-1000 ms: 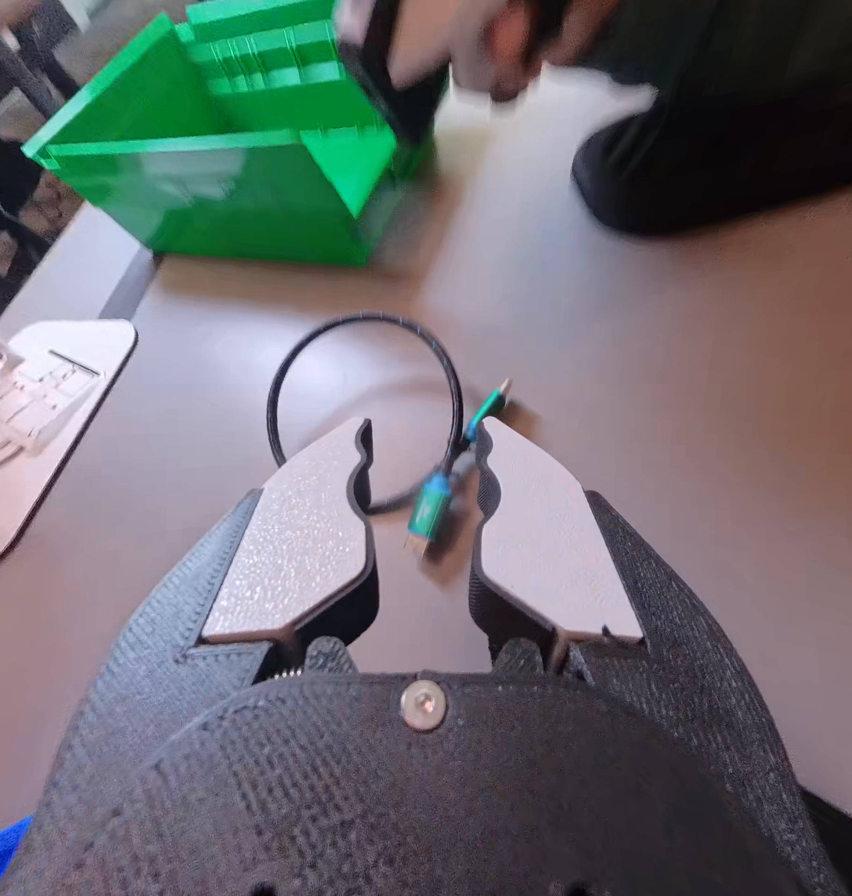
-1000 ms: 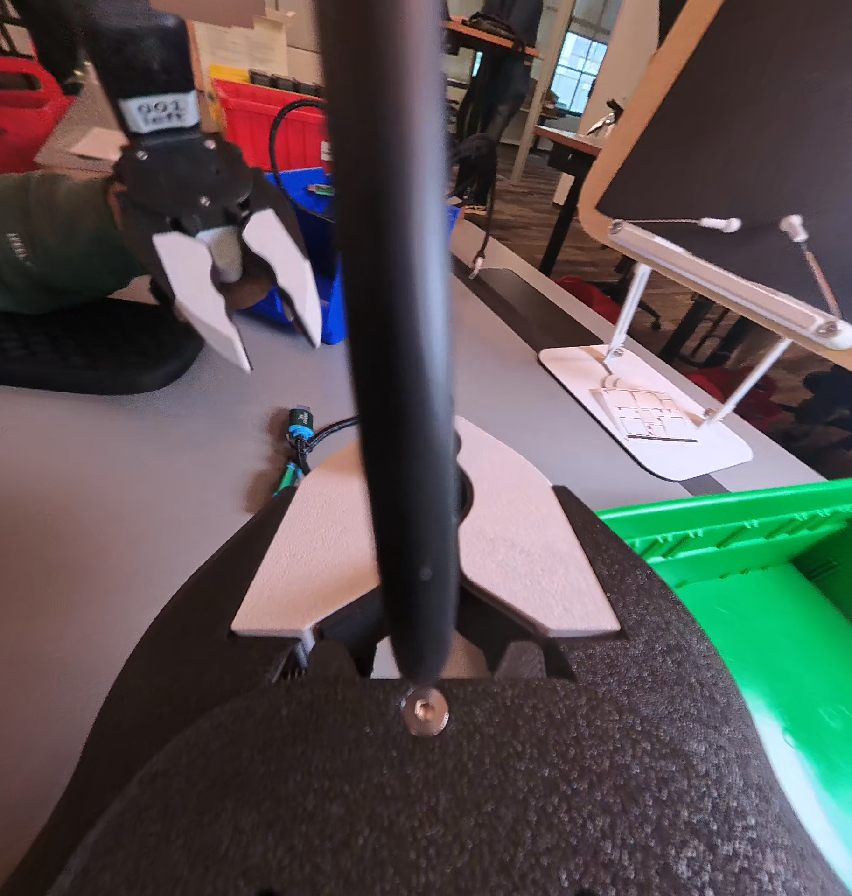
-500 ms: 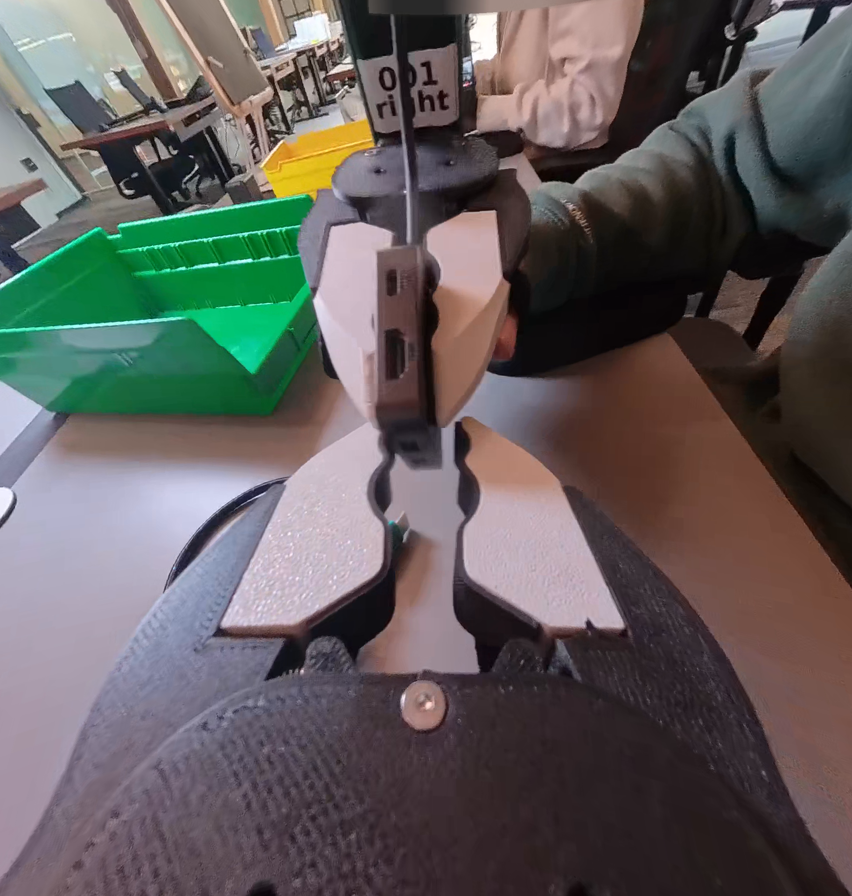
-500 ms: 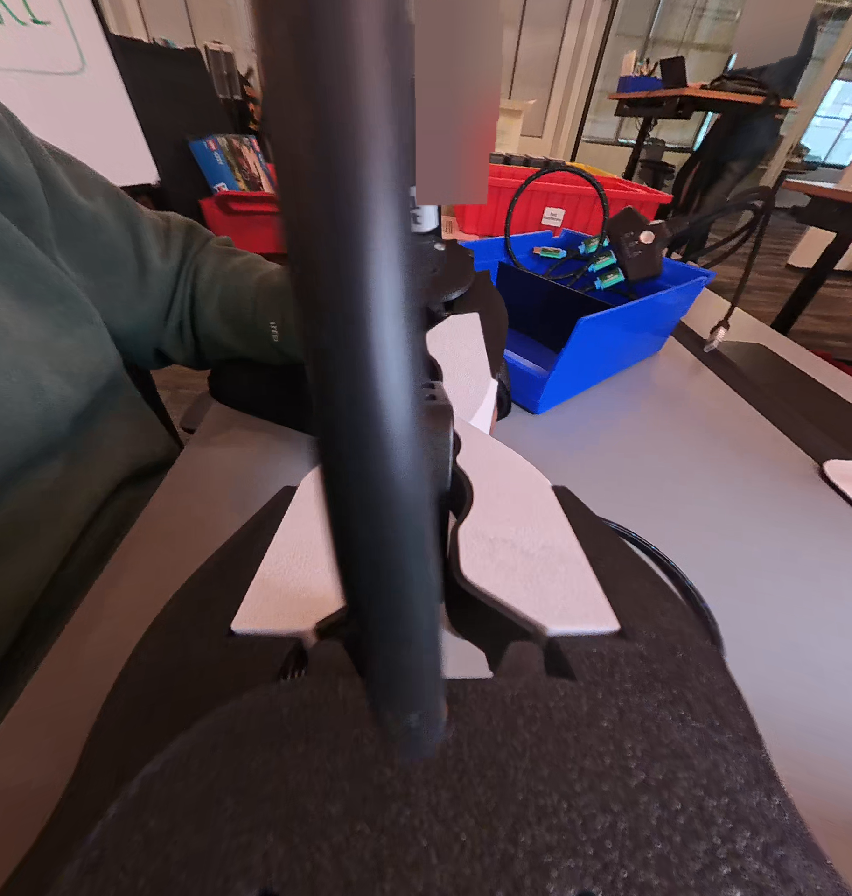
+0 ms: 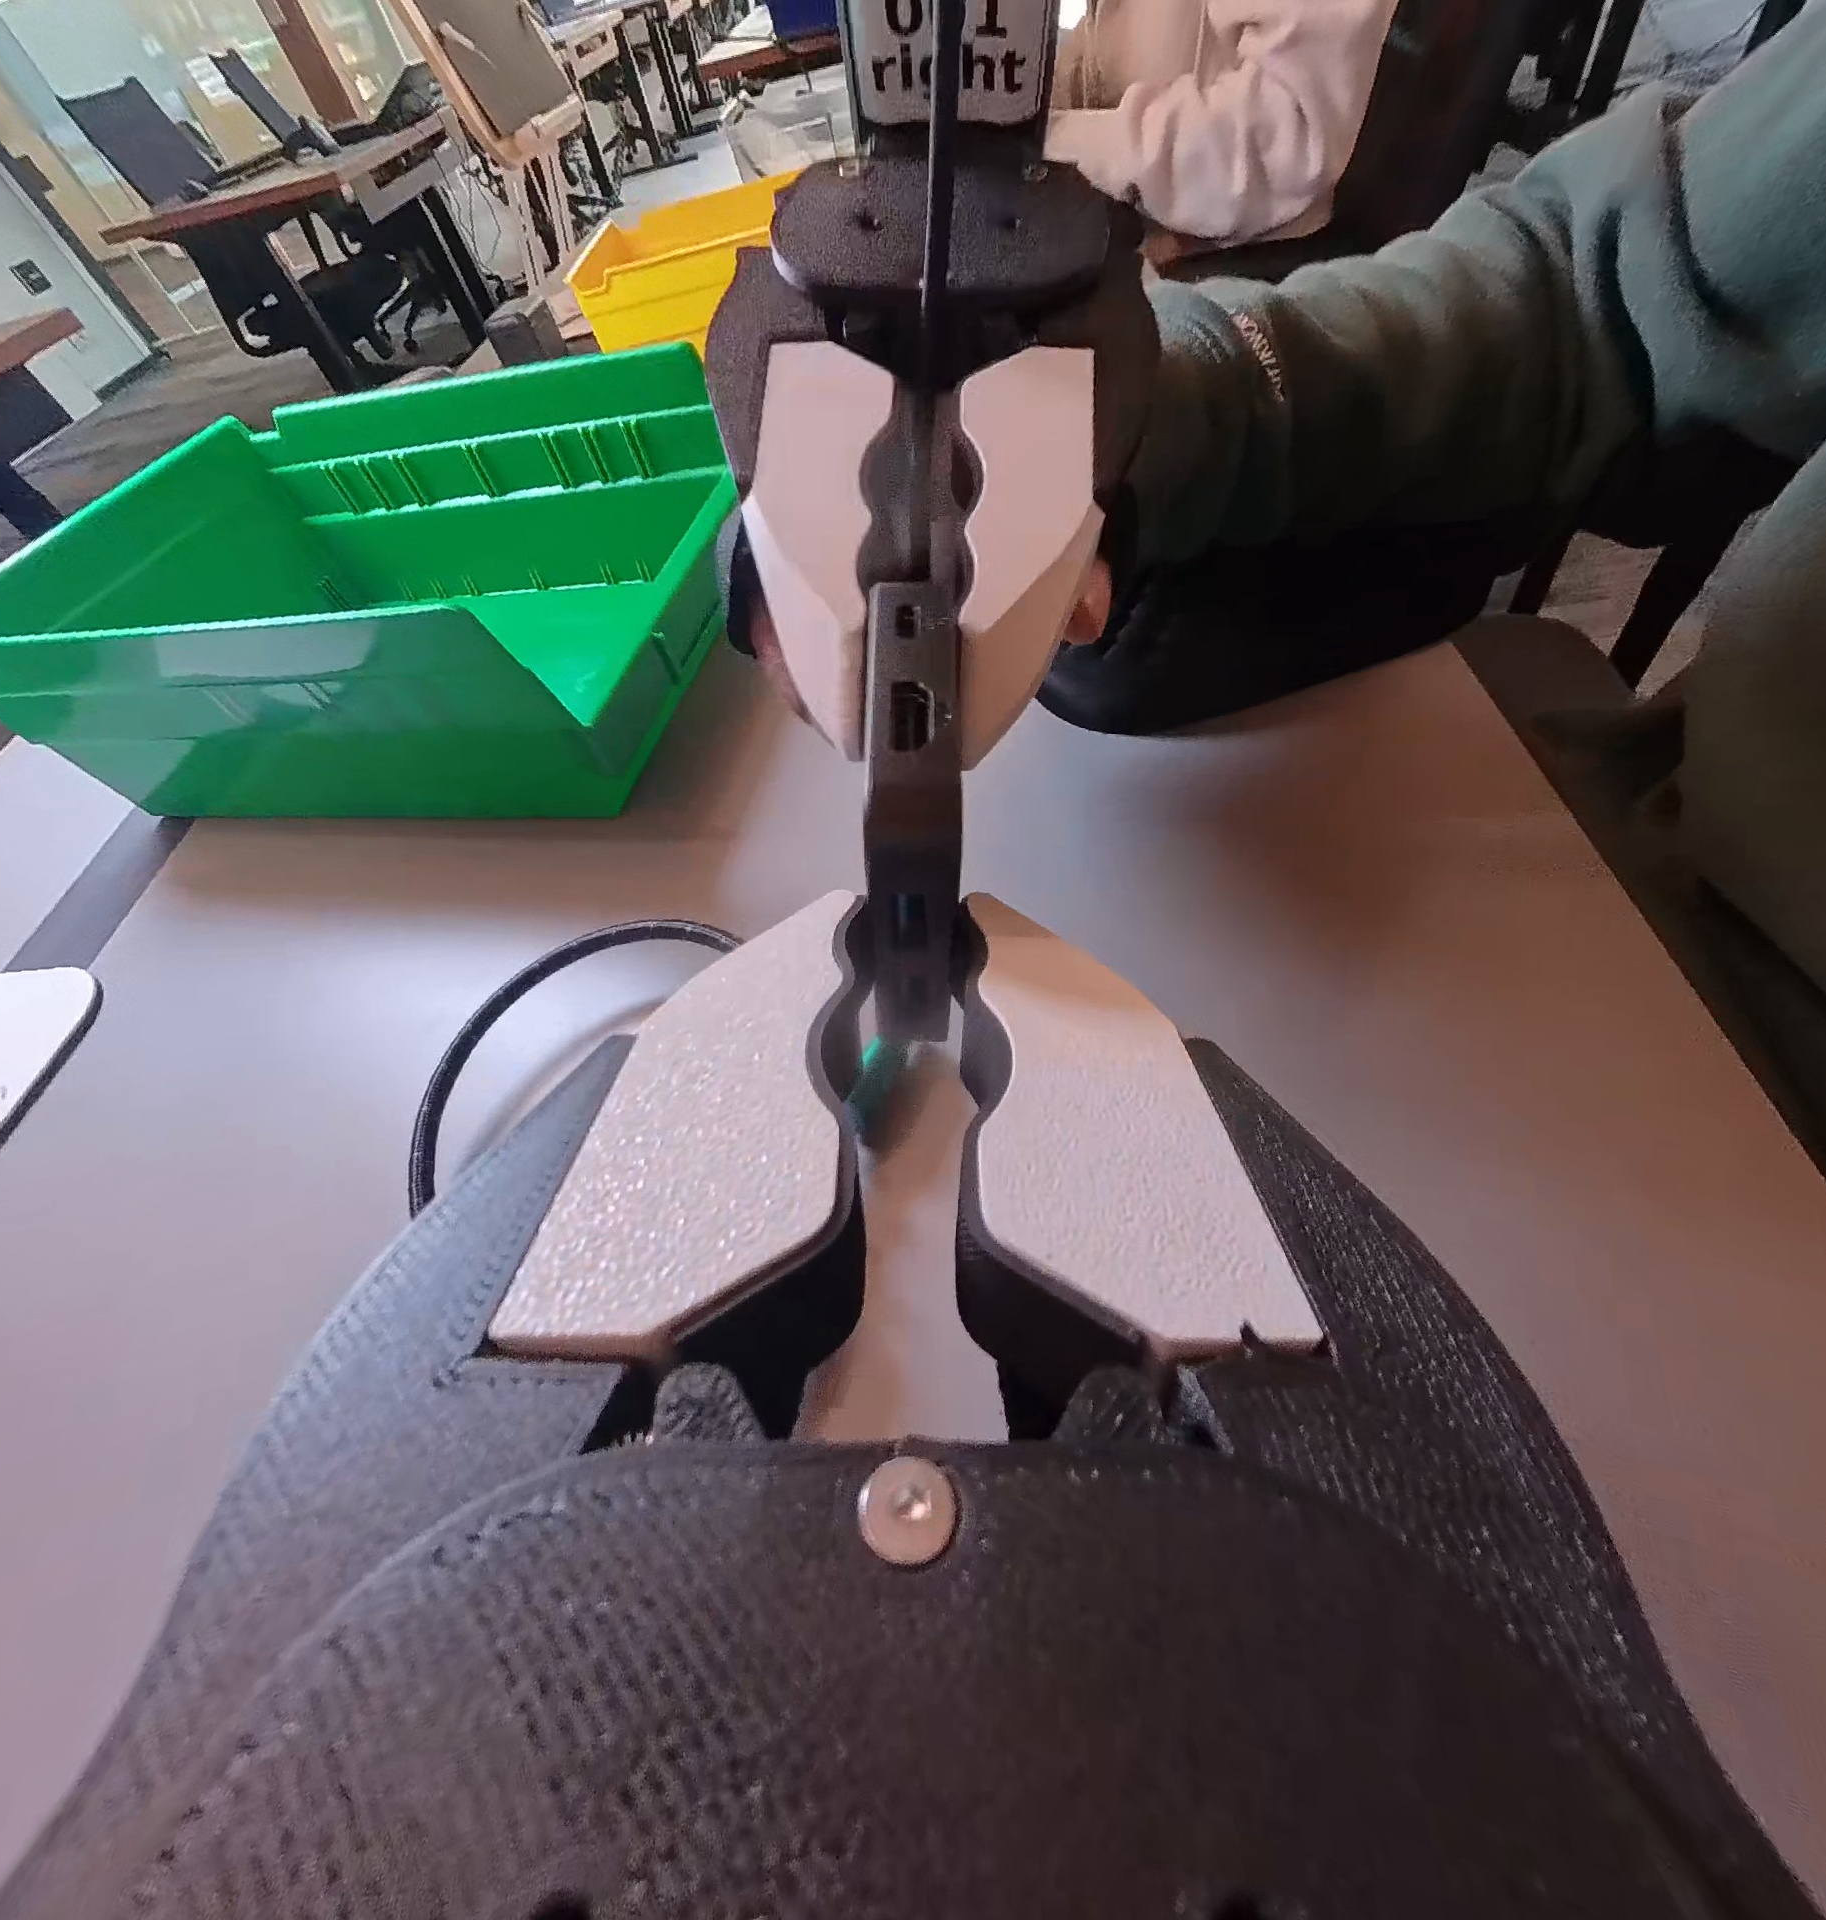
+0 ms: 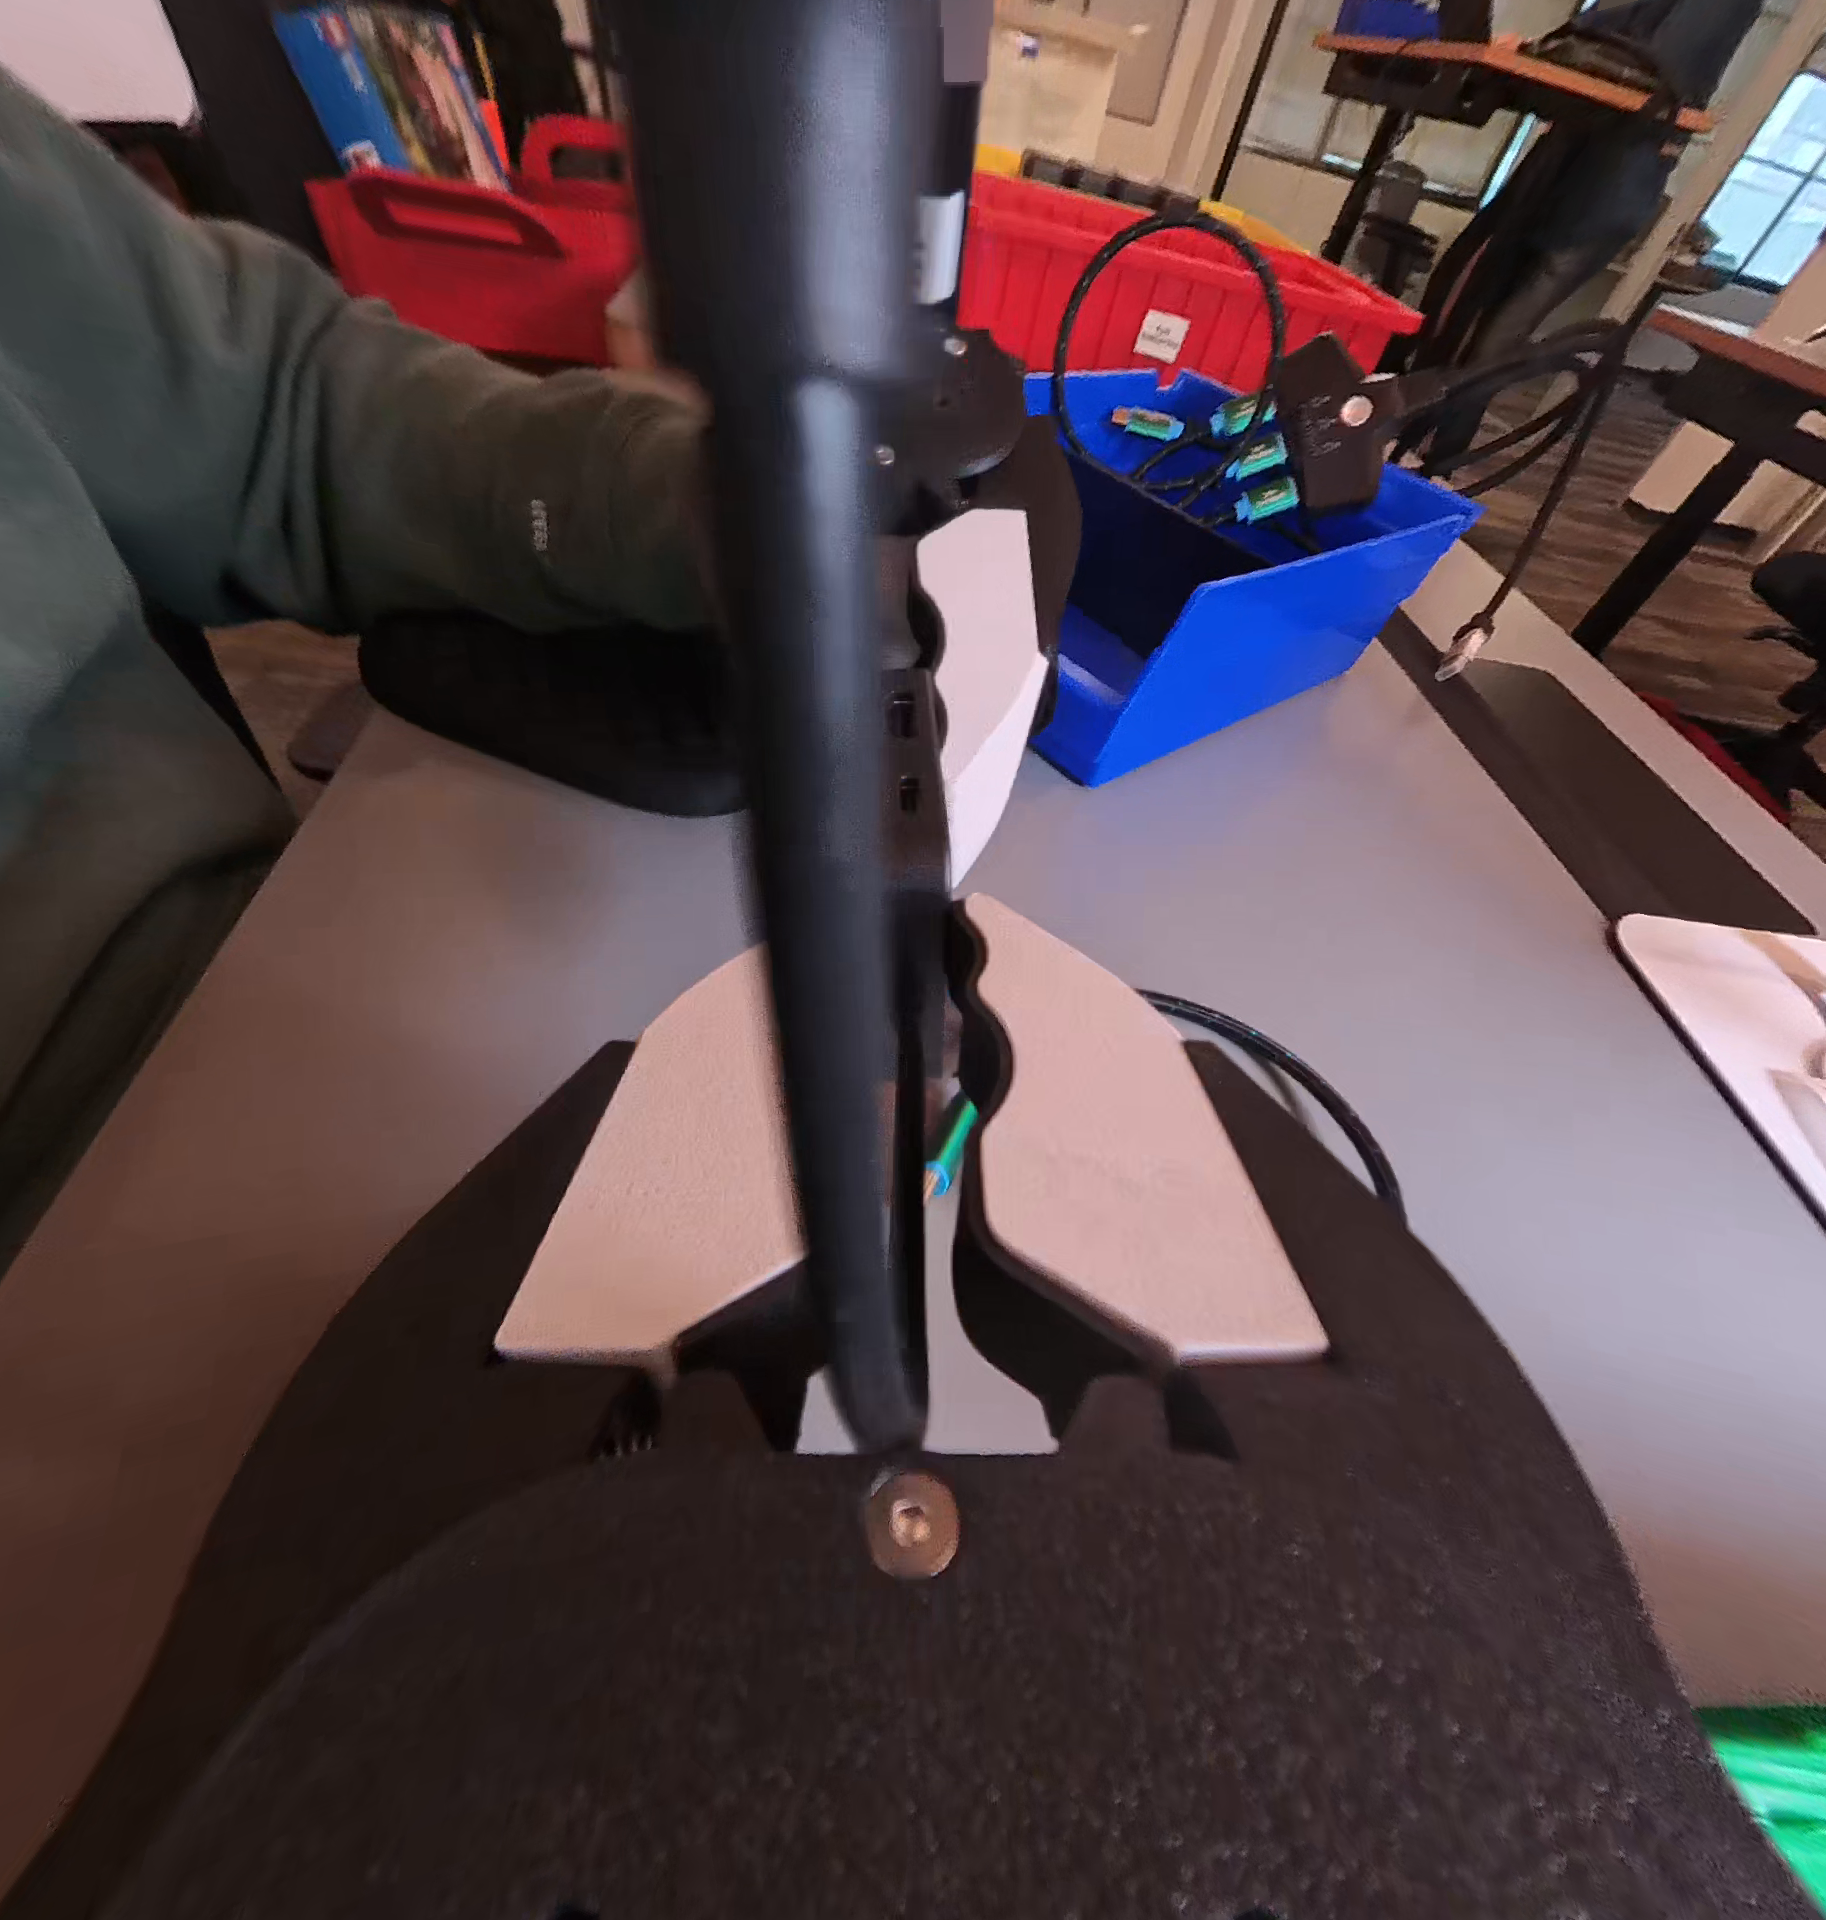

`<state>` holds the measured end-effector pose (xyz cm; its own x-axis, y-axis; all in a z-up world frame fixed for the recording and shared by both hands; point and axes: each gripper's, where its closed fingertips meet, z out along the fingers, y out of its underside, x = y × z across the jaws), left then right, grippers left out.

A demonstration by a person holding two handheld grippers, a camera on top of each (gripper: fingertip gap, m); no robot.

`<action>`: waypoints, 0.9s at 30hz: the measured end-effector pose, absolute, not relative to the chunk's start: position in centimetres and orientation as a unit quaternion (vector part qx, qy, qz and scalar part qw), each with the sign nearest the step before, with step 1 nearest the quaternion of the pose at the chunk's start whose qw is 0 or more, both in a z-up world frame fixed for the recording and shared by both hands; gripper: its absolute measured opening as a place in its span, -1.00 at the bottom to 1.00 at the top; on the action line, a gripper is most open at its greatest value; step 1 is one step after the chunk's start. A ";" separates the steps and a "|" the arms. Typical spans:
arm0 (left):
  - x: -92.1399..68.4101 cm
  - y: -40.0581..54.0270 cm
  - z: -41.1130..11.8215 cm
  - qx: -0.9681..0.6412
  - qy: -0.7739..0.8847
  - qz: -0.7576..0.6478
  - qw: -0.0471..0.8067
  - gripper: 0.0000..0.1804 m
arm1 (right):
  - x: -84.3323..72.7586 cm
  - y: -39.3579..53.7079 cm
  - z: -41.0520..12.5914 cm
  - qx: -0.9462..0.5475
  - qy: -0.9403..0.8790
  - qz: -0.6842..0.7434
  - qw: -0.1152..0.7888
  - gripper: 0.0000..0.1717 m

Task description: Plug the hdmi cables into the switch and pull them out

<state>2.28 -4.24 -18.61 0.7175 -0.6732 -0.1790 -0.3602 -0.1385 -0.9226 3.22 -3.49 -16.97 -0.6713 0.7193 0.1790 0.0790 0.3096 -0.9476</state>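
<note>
My right gripper point(image 5: 911, 753) faces me in the left wrist view, shut on a dark grey adapter hub point(image 5: 911, 790) with ports along its edge. My left gripper point(image 5: 909, 930) is shut on the near end of the same hub, with both pads point(image 5: 784, 997) against its sides. In the right wrist view the hub point(image 6: 914, 748) runs from my right gripper point(image 6: 888, 925) to the left gripper's white finger point(image 6: 982, 717). The hub's thick black cable point(image 6: 815, 727) comes back toward the camera and hides my left pad. A loose black cable point(image 5: 535, 987) with a green plug point(image 5: 878, 1081) lies on the table below.
A green bin point(image 5: 369, 644) stands on the table at the left, a yellow bin point(image 5: 670, 270) behind it. A blue bin point(image 6: 1252, 623) with cables and a red bin point(image 6: 1148, 281) stand at the far side. A white stand base point(image 6: 1740, 1018) sits at the table edge. A person's green sleeve point(image 5: 1511, 364) is near. Both grippers' tips are close together, under 4 cm apart.
My left gripper rose from the loose cable on the table, came up to the hub held by my right gripper, and narrowed until its pads closed on the hub's end.
</note>
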 end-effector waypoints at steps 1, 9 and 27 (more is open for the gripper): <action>2.3 -4.3 -18.9 -0.743 0.353 -0.139 0.551 -0.84 | 3.4 -3.7 -17.2 -0.258 -0.757 0.516 0.307 -0.84; 0.9 -3.5 -17.6 -0.730 0.304 -0.127 0.599 -0.75 | 4.2 -0.5 -15.0 -0.266 -0.764 0.466 0.359 -0.84; -2.1 -2.9 -18.5 -0.750 0.288 -0.042 0.594 -0.76 | -0.9 32.1 -17.3 -0.526 -0.734 -0.033 0.429 -0.84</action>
